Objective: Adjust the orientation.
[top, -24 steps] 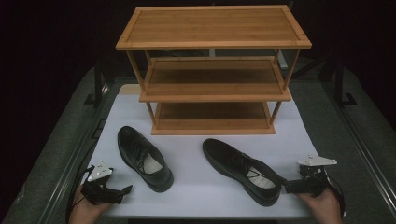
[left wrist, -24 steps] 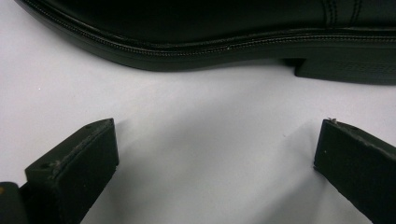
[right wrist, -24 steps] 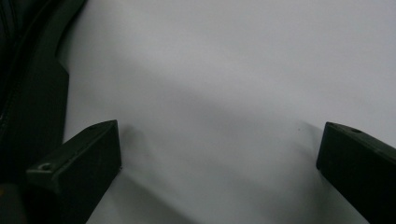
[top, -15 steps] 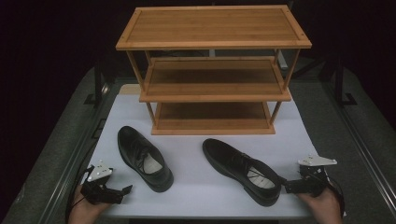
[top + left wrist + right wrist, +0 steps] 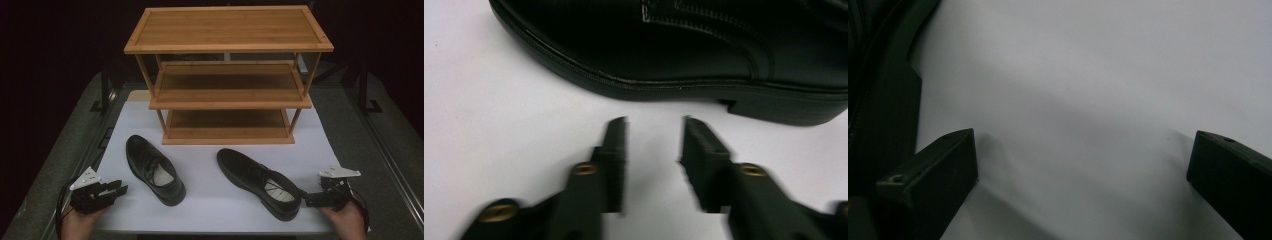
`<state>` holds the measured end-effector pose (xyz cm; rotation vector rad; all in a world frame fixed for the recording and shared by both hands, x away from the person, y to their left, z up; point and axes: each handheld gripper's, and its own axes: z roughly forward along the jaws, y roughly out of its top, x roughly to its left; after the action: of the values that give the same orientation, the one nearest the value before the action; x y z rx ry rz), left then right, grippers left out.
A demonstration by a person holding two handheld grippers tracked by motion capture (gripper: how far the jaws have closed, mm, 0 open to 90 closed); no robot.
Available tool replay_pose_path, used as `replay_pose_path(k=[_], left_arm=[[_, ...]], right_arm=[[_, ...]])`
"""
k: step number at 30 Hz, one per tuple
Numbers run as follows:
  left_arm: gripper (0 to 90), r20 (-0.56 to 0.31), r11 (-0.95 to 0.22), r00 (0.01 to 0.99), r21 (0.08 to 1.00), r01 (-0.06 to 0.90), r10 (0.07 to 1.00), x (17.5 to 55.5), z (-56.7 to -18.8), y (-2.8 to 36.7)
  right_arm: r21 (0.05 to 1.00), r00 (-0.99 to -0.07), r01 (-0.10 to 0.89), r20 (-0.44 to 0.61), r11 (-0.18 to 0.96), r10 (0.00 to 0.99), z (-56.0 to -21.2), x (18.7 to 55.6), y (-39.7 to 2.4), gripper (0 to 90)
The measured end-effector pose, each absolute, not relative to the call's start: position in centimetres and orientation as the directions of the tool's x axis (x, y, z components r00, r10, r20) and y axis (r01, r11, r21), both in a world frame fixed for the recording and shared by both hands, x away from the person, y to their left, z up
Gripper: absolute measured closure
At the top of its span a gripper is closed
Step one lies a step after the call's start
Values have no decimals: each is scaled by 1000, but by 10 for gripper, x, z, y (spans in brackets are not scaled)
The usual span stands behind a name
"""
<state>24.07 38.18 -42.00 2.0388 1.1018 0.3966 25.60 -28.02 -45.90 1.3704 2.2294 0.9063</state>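
Two black leather lace-up shoes lie on a white mat (image 5: 210, 200). The left shoe (image 5: 154, 169) points toe-near, slightly right. The right shoe (image 5: 260, 181) lies diagonally with its heel at the near right. My left gripper (image 5: 120, 188) is held low at the mat's near-left edge, open, jaws aimed at the left shoe. In the left gripper view the gripper (image 5: 655, 122) is empty, a short way from the shoe's side (image 5: 684, 55). My right gripper (image 5: 306, 197) is open just behind the right shoe's heel. In the right gripper view its jaws (image 5: 1085, 145) stand wide apart, with the shoe (image 5: 878, 75) at the left.
A three-shelf bamboo shoe rack (image 5: 227, 75) stands at the back of the mat, its shelves bare. Dark grey table surface (image 5: 360, 130) surrounds the mat on both sides. A person's hands hold the grippers at the near edge.
The left gripper has shifted slightly to the left, away from the left shoe. The right gripper and both shoes have not moved.
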Motion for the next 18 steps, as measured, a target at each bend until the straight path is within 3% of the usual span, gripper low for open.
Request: replay_pose_path(k=[4,18], left_arm=[[900,-91,-325,565,739,591,820,248,-413,384],[900,-28,-319,517,758,569,856,295,-391,392]], right_arm=[[689,-459,649,19,321,888,-459,256,-280,0],[689,-459,650,20,321,888,-459,256,-280,0]])
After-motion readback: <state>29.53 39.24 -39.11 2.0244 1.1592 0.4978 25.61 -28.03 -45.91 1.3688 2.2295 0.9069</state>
